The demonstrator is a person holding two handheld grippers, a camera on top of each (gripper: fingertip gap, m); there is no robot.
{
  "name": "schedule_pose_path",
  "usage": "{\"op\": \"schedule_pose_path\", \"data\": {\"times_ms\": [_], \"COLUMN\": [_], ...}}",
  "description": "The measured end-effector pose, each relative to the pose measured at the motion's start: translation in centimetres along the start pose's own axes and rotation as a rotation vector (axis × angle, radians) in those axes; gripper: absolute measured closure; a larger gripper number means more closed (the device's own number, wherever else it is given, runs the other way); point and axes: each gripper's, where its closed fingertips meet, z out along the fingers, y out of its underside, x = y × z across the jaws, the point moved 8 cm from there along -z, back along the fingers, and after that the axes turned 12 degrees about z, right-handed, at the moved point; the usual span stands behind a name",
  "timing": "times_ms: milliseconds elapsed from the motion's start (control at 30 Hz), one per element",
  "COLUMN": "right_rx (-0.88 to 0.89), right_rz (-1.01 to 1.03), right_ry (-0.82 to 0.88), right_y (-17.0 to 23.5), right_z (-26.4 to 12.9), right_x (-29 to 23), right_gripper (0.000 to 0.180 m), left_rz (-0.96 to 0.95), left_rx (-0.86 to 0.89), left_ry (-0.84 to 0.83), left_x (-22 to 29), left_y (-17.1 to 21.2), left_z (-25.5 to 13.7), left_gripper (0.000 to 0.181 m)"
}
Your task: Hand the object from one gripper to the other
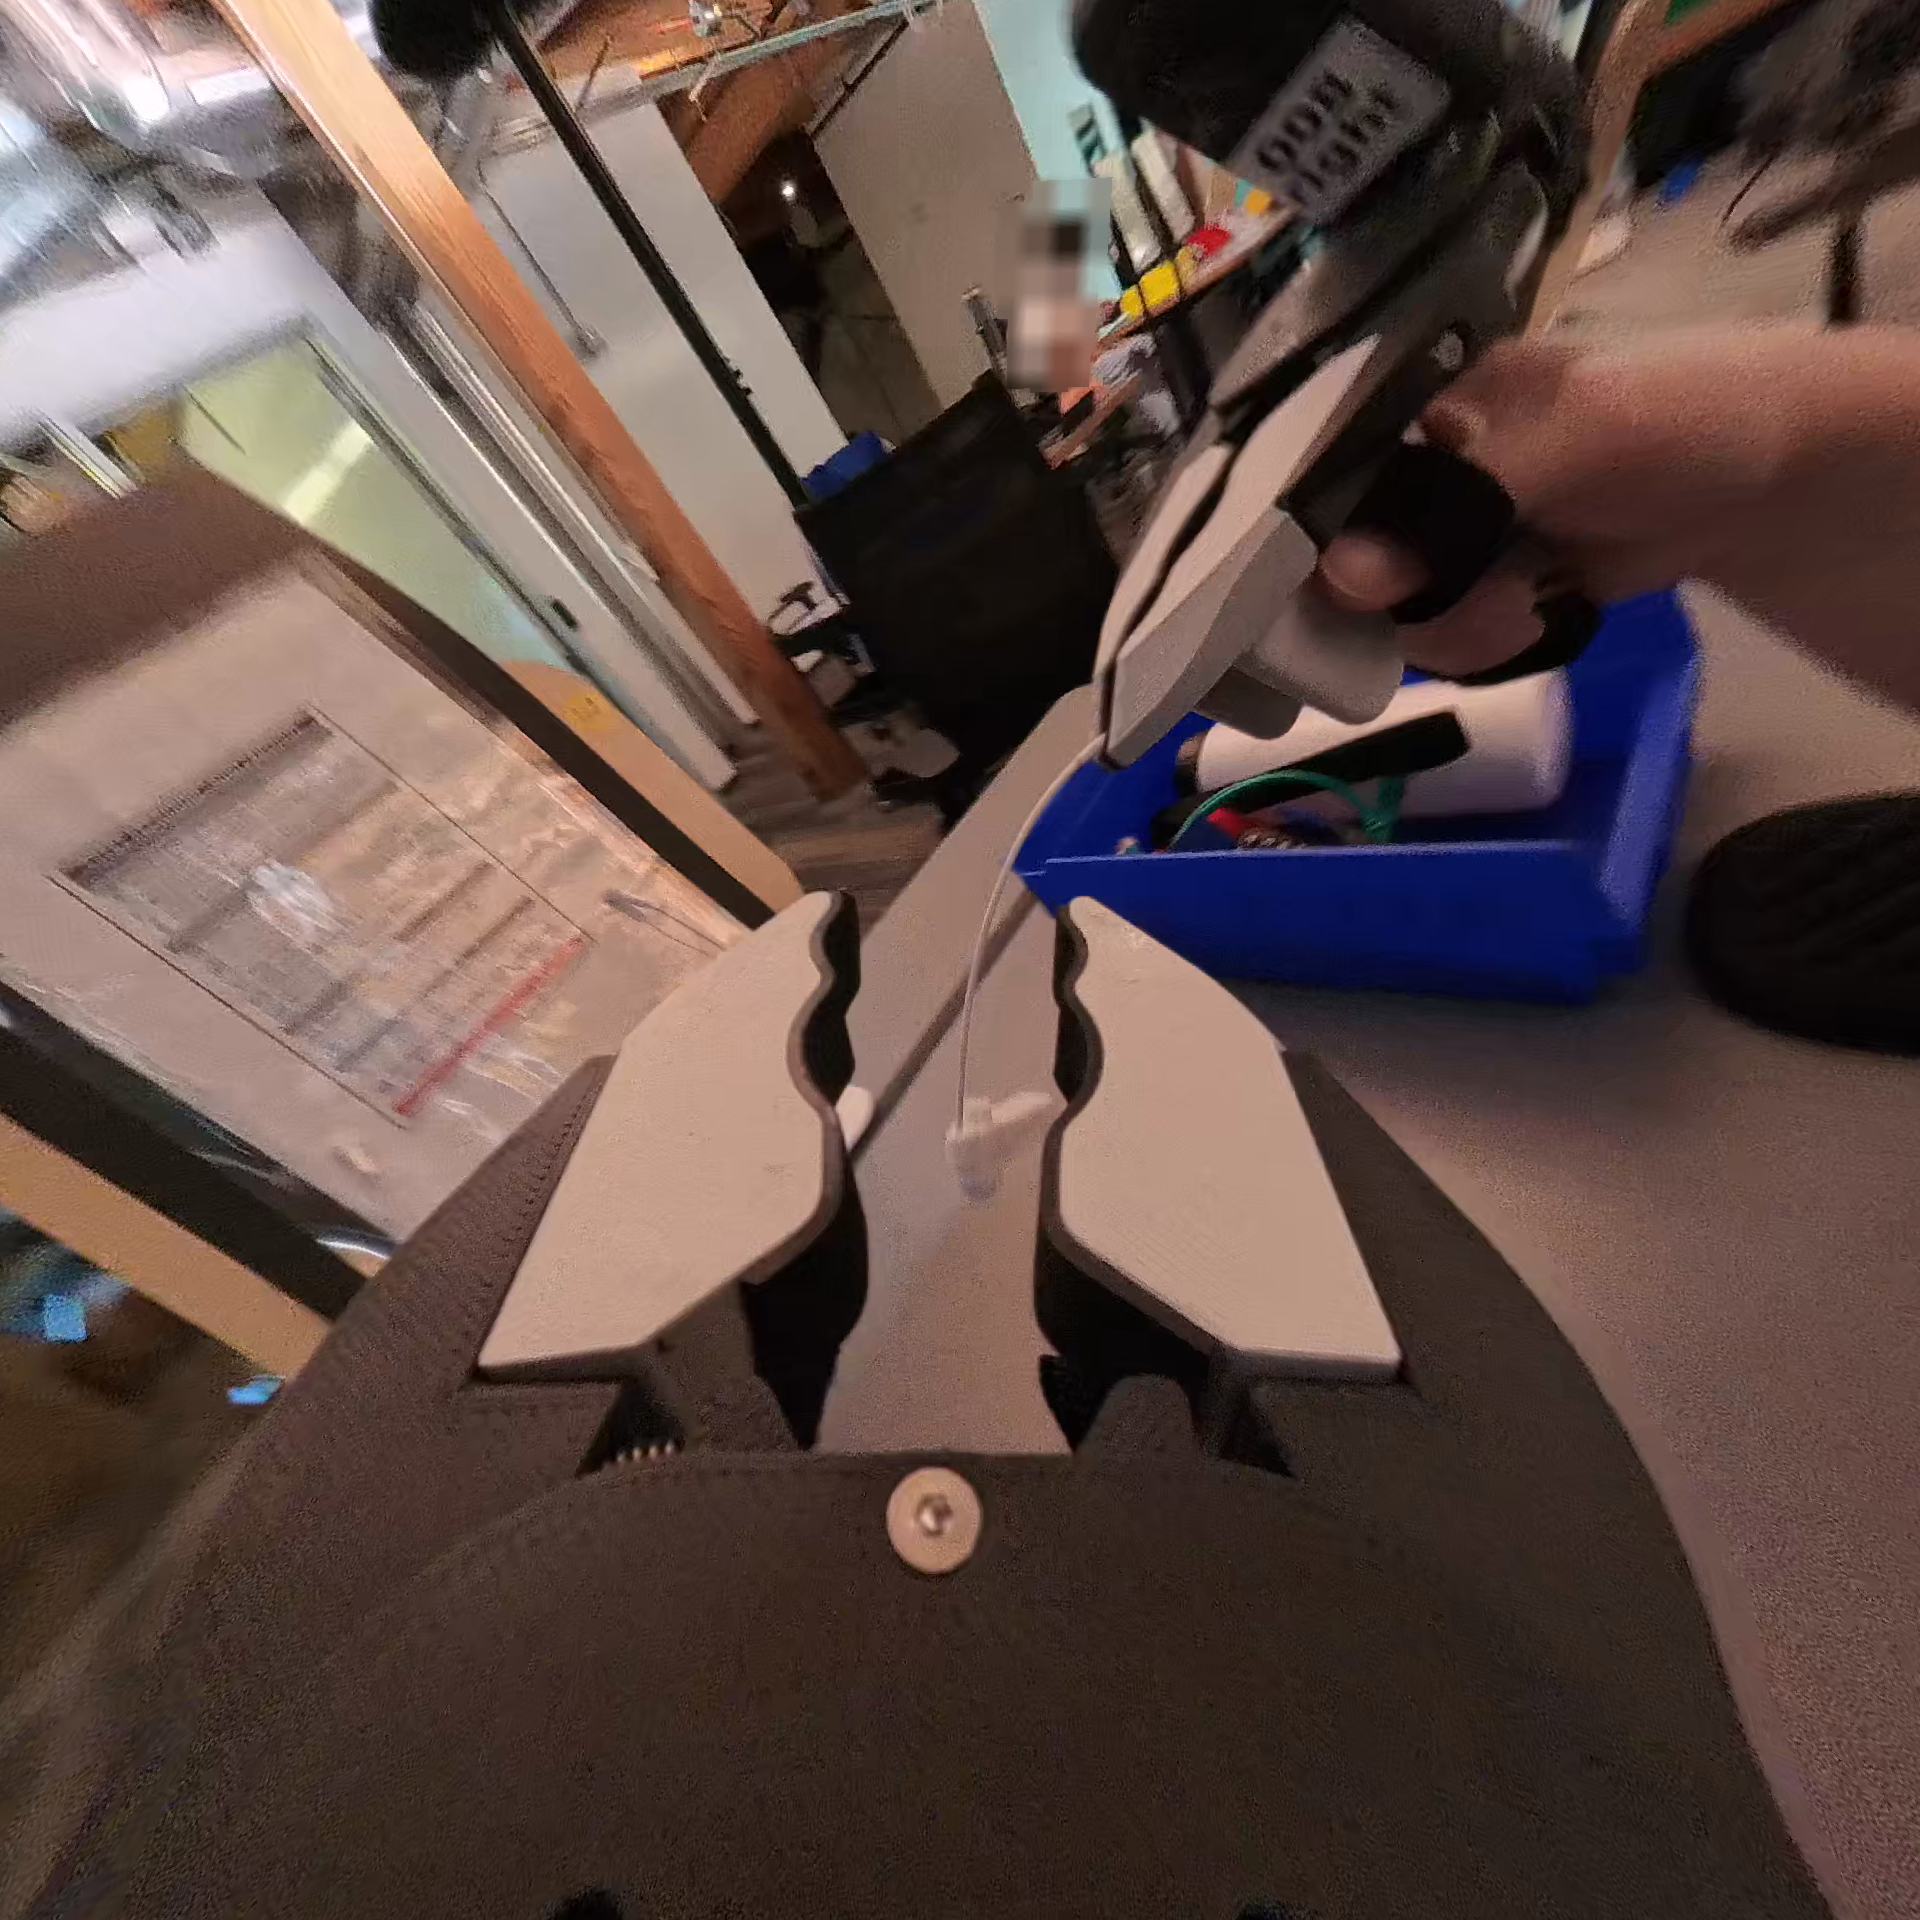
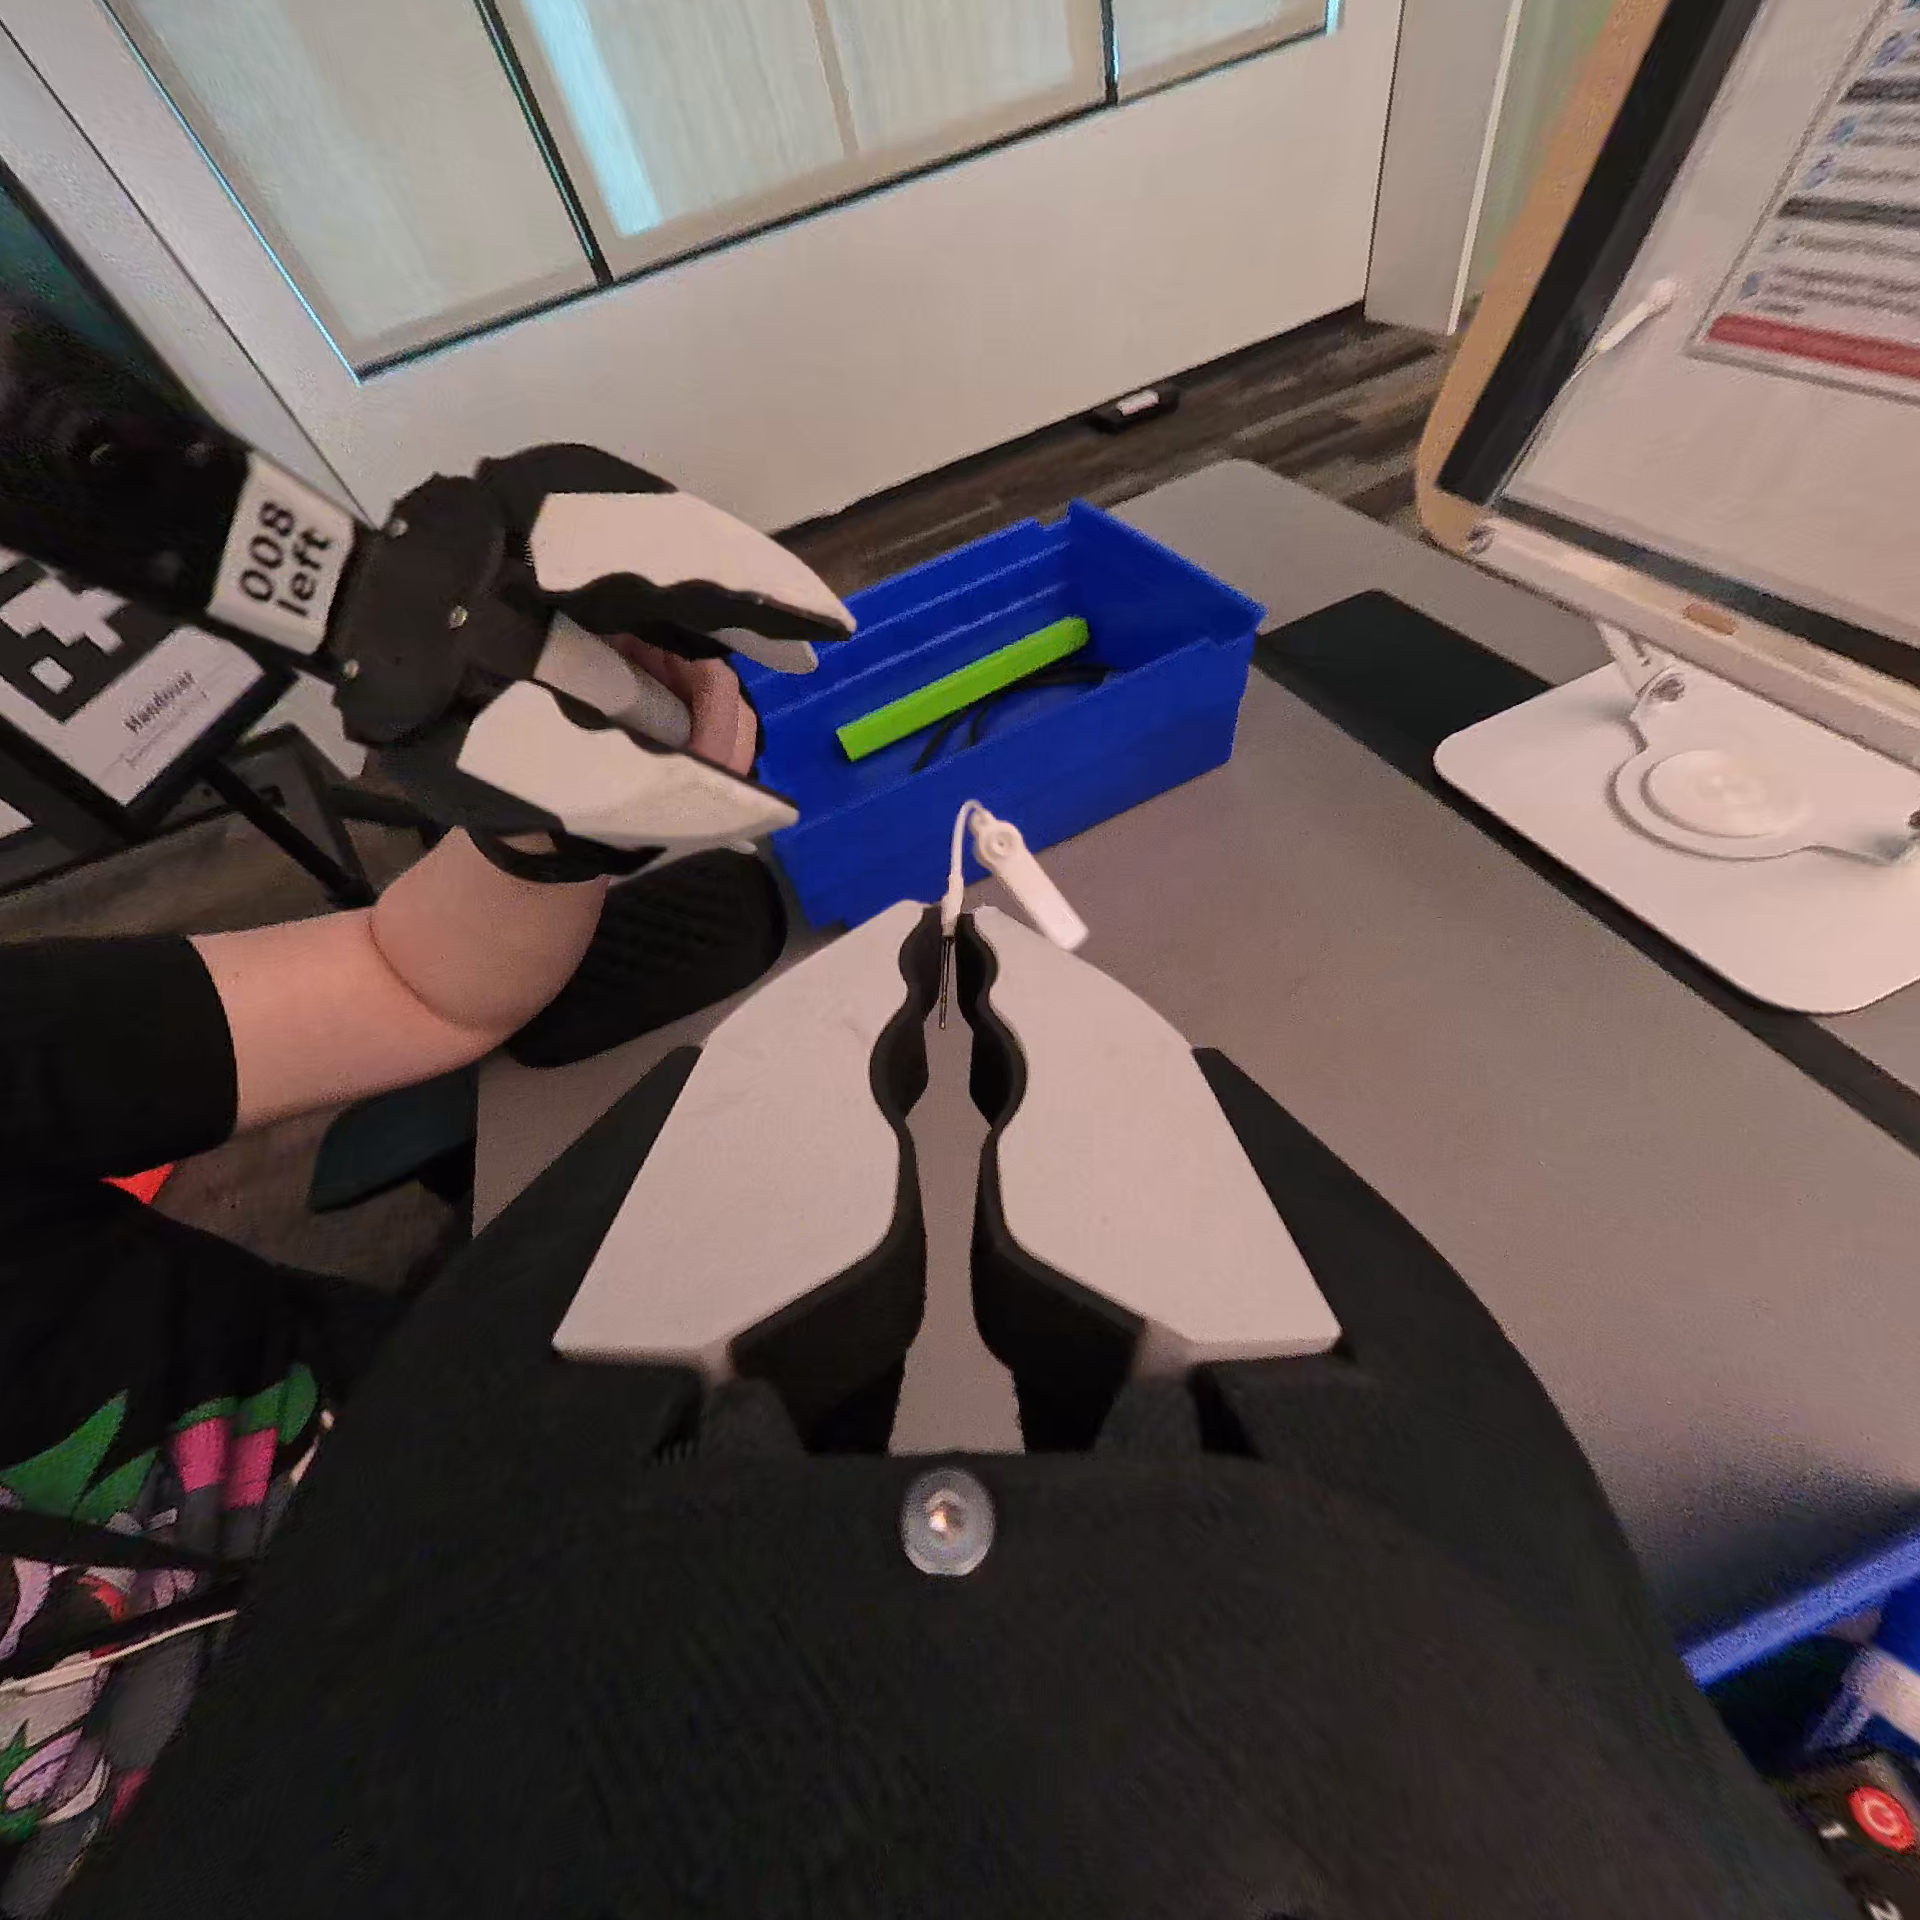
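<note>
The right tongs [image 2: 951, 920] pinch a thin white cable [image 2: 977, 831] at their very tips, its small white plug [image 1: 987, 1127] dangling above the grey table [image 2: 1455, 1143] near the blue bin [image 2: 1039, 769]. The left tongs [image 1: 951, 977] gape wide and empty, and I'd close them gently on the plug before the right lets go. Both are held raised, the left angled toward the hanging plug.

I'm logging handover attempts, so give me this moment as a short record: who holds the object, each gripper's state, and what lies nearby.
object: thin white cable adapter, dangling
holder: right gripper, shut on its plug end
receiver: left gripper, open, cable hanging between its fingers, not yet clamped
contact with receiver: cannot tell
nearby: blue bin on the grey table, holding a green bar
handover: not yet done
</note>
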Motion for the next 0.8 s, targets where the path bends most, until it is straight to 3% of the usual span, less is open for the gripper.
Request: {"op": "schedule_pose_path", "data": {"times_ms": [200, 567, 667, 800], "right_rx": [-0.092, -0.099, -0.093, -0.027], "right_rz": [-0.061, -0.106, -0.112, -0.271], "right_ry": [0.065, 0.114, 0.107, 0.101], "right_y": [0.7, 0.7, 0.6, 0.2], "right_z": [1.4, 1.3, 1.3, 0.9], "right_x": [-2.2, -3.5, -3.6, -4.2], "right_gripper": [0.176, 0.176, 0.176, 0.167], "left_rz": [0.283, 0.194, 0.200, 0.159], "left_rx": [-0.166, -0.201, -0.187, -0.154], "left_ry": [-0.098, -0.023, -0.003, -0.029], "left_x": [2.4, 2.3, 2.6, 1.9], "left_y": [0.2, 1.2, 1.2, 1.0], "left_z": [1.5, 2.0, 2.0, 1.7], "left_gripper": [0.157, 0.165, 0.175, 0.181]}}
